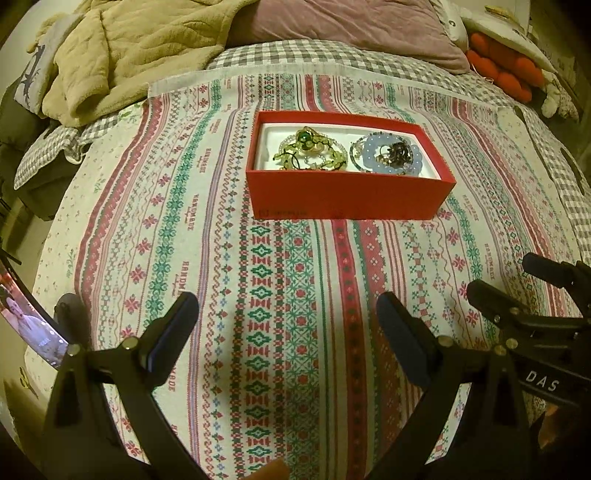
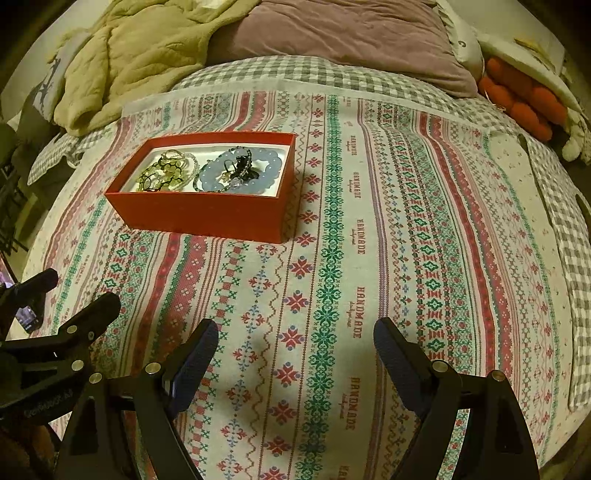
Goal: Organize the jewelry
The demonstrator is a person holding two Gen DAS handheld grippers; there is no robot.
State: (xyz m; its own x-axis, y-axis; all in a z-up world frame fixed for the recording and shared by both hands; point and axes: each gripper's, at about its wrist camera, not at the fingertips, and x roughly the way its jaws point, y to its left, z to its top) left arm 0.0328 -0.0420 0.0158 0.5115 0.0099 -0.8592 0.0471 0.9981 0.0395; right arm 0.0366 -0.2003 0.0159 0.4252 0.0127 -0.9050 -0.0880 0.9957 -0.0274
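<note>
A red box [image 1: 347,197] with a white lining sits on the patterned cloth [image 1: 280,295]. Inside it, a tangle of green bead bracelets [image 1: 310,149] lies on the left and pale blue bead bracelets [image 1: 388,155] with dark rings lie on the right. My left gripper [image 1: 288,306] hovers open over the cloth, well short of the box, nothing between its fingers. In the right wrist view the box [image 2: 207,216] lies far left, holding the green beads [image 2: 162,173] and blue beads [image 2: 240,173]. My right gripper [image 2: 295,332] is open and empty, also seen at the left view's right edge.
The cloth [image 2: 369,258] covers a checked bedsheet [image 1: 295,55]. A beige quilt [image 1: 122,48] is heaped at the back left, a mauve pillow [image 1: 351,26] at the back, orange plush cushions [image 1: 506,70] at the back right. A lit screen [image 1: 33,325] shows at the left edge.
</note>
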